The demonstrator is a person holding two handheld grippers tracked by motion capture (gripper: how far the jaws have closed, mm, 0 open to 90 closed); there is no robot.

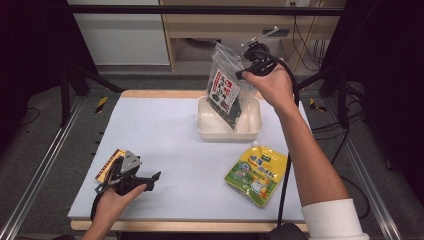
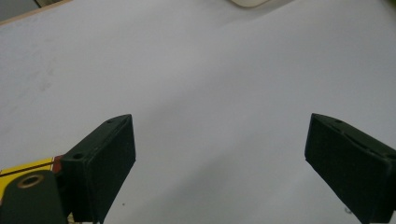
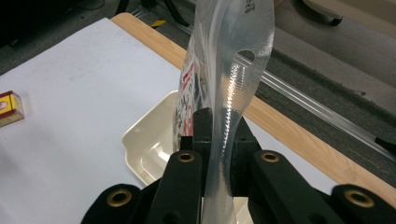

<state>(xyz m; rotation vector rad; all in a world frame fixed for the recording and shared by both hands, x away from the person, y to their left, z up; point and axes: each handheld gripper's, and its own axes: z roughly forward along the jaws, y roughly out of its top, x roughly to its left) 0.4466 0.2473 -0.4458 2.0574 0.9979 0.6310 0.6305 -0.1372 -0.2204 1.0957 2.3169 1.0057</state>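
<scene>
A clear seaweed bag [image 1: 226, 85] with a red and white label hangs over the white tray [image 1: 205, 131], its lower end inside it. My right gripper [image 1: 246, 71] is shut on the bag's upper edge; in the right gripper view the clear plastic [image 3: 229, 84] is pinched between the jaws [image 3: 219, 140] above the tray [image 3: 140, 140]. My left gripper [image 1: 150, 179] rests low at the mat's front left, open, with nothing between its fingers [image 2: 105, 158]. A yellow pouch [image 1: 257, 174] lies flat at the front right.
A small yellow and red box [image 1: 108, 165] lies just behind my left gripper, also in the right gripper view as the box [image 3: 9, 108]. The white mat [image 1: 165, 145] covers the table; its wooden edge [image 3: 289, 135] runs past the tray. Dark frame posts stand at both sides.
</scene>
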